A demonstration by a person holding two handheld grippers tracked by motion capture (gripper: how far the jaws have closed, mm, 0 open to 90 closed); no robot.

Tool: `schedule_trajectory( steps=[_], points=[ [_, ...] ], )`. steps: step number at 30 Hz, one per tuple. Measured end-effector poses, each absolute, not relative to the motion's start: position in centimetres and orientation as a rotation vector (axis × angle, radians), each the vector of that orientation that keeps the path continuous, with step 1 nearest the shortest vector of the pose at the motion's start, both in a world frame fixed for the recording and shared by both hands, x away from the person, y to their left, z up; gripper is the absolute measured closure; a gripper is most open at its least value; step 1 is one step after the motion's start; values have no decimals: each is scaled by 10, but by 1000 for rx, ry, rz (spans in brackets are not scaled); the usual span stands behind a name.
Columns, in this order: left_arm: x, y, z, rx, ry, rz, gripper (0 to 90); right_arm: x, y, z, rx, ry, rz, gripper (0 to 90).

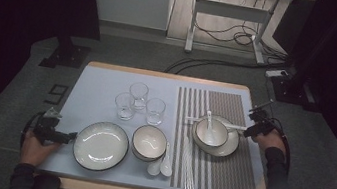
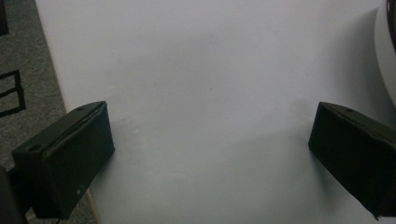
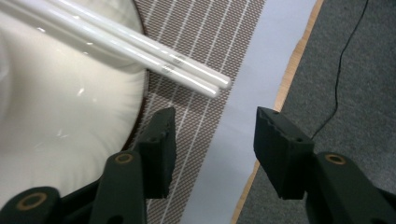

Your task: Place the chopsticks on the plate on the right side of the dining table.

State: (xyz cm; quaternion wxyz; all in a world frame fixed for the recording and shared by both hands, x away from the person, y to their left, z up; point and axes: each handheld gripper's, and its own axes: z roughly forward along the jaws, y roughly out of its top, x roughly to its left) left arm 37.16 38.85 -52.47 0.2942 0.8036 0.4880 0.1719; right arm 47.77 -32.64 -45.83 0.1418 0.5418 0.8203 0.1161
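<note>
**Chopsticks laid across the plate, right jaws apart beside them**

The right gripper (image 1: 252,129) sits at the right edge of the striped mat (image 1: 215,172), its jaws partly open with nothing between them; just ahead of them the pair of white chopsticks (image 3: 140,49) rests across the rim of the plate (image 3: 60,135), the ends jutting out over the mat; in the high view the chopsticks (image 1: 237,127) lie behind the small bowl (image 1: 211,131) that holds a spoon (image 1: 209,120); the left gripper (image 1: 66,136) rests at the table's (image 1: 103,79) left edge, just beside the large dish (image 1: 100,145), jaws wide apart and empty over bare tabletop; more chopsticks (image 1: 188,176) lie along the mat's left side.
</note>
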Motion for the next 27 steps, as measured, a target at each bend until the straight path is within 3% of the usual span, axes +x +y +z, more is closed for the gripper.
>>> schedule_trajectory(
  steps=[7,19,27],
  points=[
    [372,388,-525,2139,1299,458,0,462,-322,-446,1540,2379,410,440],
    [372,388,-525,2139,1299,458,0,444,-299,-418,1468,2421,540,498],
    [372,388,-525,2139,1299,458,0,445,-281,-417,1437,2445,611,509]
  ],
)
